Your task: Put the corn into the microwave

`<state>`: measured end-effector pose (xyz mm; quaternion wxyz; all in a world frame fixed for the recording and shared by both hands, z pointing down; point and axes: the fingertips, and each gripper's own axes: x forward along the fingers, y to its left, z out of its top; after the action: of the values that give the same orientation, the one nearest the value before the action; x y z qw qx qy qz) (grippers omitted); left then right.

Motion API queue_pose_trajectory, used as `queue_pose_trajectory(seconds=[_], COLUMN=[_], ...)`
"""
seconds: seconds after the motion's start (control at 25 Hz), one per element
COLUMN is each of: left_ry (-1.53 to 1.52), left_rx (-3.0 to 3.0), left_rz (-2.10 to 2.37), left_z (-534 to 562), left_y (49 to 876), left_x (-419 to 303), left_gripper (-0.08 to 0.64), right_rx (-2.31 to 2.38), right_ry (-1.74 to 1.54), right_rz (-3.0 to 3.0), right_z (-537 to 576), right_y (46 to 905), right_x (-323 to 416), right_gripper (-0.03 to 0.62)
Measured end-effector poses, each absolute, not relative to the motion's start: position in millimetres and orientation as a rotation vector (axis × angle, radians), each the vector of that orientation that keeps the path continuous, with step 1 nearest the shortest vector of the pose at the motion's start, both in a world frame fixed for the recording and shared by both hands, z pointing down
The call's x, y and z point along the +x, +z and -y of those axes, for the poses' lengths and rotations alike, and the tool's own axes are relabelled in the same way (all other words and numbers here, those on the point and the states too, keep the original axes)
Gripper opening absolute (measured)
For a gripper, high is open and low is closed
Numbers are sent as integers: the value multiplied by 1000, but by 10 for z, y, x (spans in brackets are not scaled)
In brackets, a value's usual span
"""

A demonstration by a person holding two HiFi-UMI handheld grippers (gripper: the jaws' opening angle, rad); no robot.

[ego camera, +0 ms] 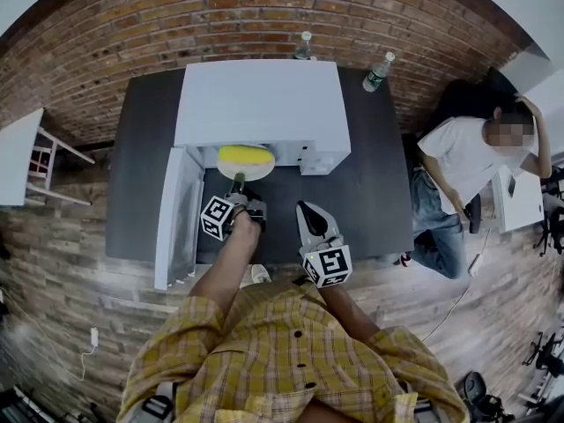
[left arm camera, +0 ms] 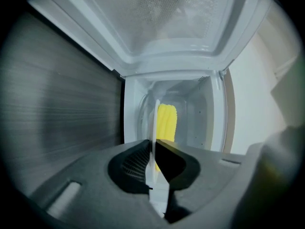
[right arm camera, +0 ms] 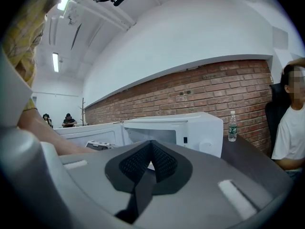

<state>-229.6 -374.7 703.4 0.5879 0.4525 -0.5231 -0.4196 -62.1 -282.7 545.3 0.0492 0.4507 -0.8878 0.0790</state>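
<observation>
The left gripper is held out in front, at the end of a bare left forearm that is stretched forward. Its jaws are closed on the thin edge of a white plate, which is pinched between the two dark pads. The right gripper is held nearer the body, just beside the left one. Its jaws are pressed together and nothing is held in them. Both grippers are pointed forward.
</observation>
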Motion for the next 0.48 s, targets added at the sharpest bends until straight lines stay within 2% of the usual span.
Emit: queue_pose_trajectory(seconds=[0.48], left_ry=[-985], left_rx=[1029], left_rz=[1238], left_z=[3988], left_y=[7185], left_x=[-2337], left_gripper=[32], right_rx=[1360], right_ry=[256], right_rz=[2709], right_z=[2804], right_y=[5468], right_x=[-722], right_gripper=[0])
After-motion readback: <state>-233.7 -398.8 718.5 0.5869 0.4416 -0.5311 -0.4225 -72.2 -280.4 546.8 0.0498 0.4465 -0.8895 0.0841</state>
